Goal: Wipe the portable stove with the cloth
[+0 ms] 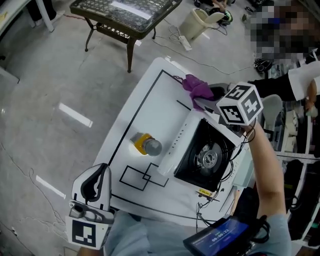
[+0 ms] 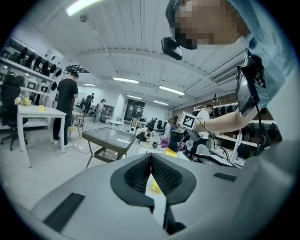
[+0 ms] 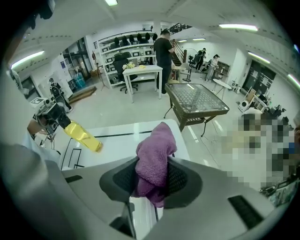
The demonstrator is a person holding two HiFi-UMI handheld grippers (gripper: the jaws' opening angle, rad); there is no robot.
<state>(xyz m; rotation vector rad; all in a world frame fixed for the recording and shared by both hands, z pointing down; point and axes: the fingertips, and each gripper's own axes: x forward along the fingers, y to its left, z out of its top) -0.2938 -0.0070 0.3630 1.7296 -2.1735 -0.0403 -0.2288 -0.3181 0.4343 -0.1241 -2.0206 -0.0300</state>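
Note:
The portable stove (image 1: 204,156), black with a white side panel, sits on the right part of the white table (image 1: 150,107). My right gripper (image 1: 206,103) is at the stove's far corner. It is shut on a purple cloth (image 1: 196,88), which bunches up between the pads (image 3: 153,161) in the right gripper view. My left gripper (image 1: 103,171) hovers at the table's near left corner, well away from the stove. Its jaws are shut (image 2: 151,171) with nothing between them.
A yellow bottle (image 1: 144,144) lies on the table left of the stove. A dark glass-topped side table (image 1: 127,14) stands beyond the far edge, with a white bin (image 1: 198,22) and cables on the floor. Shelves and gear crowd the right side. People stand in the background.

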